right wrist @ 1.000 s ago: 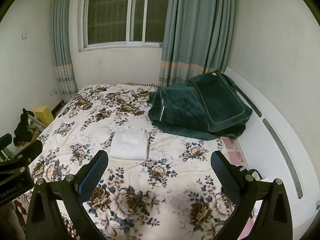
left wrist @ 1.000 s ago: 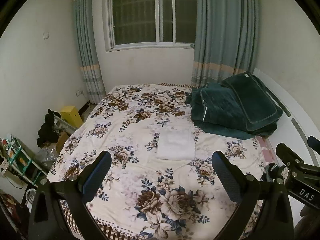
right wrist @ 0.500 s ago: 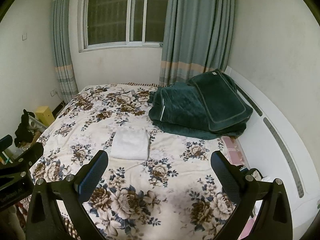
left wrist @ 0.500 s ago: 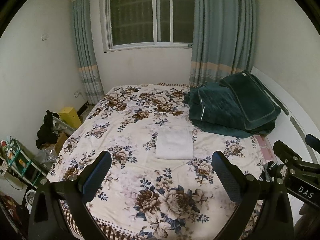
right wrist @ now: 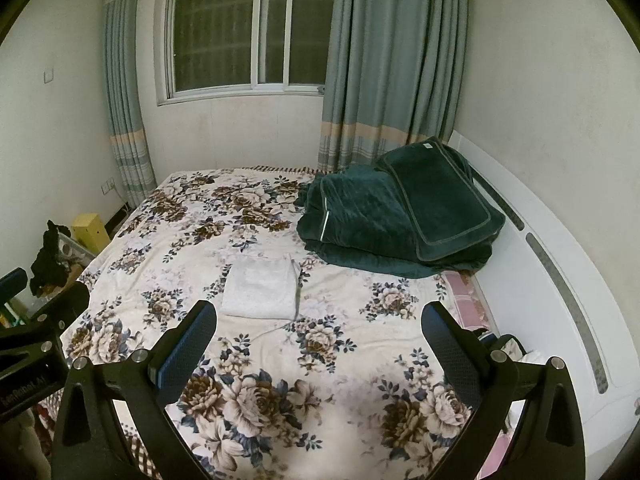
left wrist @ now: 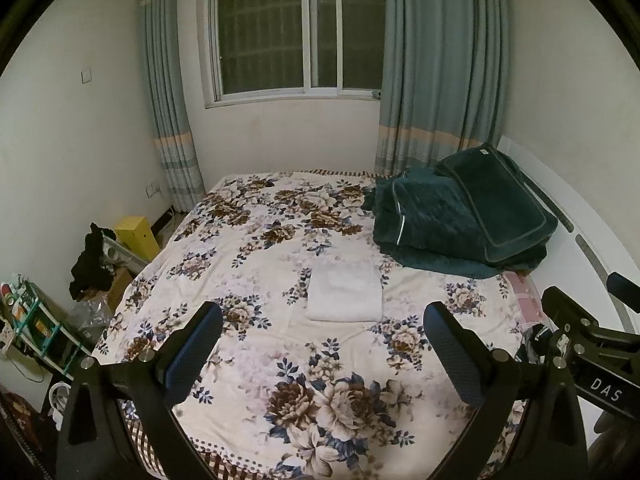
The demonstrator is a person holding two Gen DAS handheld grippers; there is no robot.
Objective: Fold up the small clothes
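Fig. Bedroom scene, both wrist views, late stage of folding task.

Bed [left wrist: 248, 264], w/ floral cover, fills most of each view; it serves as work surface. Dark green quilt [left wrist: 460, 220], folded and stacked w/ a matching pillow-like pad on top, sits at far right of bed against white headboard [right wrist: 552, 264]; not part of task as far as can be judged. Window w/ blue-grey curtains [left wrist: 436, 80] closes far wall. Clutter on floor left of bed: yellow box [left wrist: 136, 236], black cloth heap [left wrist: 90, 260], small shelf rack [left wrist: 32, 328].

White garment [left wrist: 345, 293] lies mid-bed, apart from quilt, as a compact flat rectangle; edges roughly squared, layers visible along its right side in right wrist view [right wrist: 261, 288]. Judged: fold is done or nearly so. A slight loose edge shows on right side; whether it needs tidying cannot be told at this res.

Left gripper [left wrist: 322, 350]: jaws spread wide, nothing between them, held above near part of bed, well short of garment. Right gripper [right wrist: 318, 348]: same, jaws spread wide, empty, clear of cloth. Each gripper's body shows at edge of the other's view, i.e. the two are side by side.

Remaining work, judged: no other unfolded small clothes visible on bed; possibly a final smoothing, or fetching next item from out of view.
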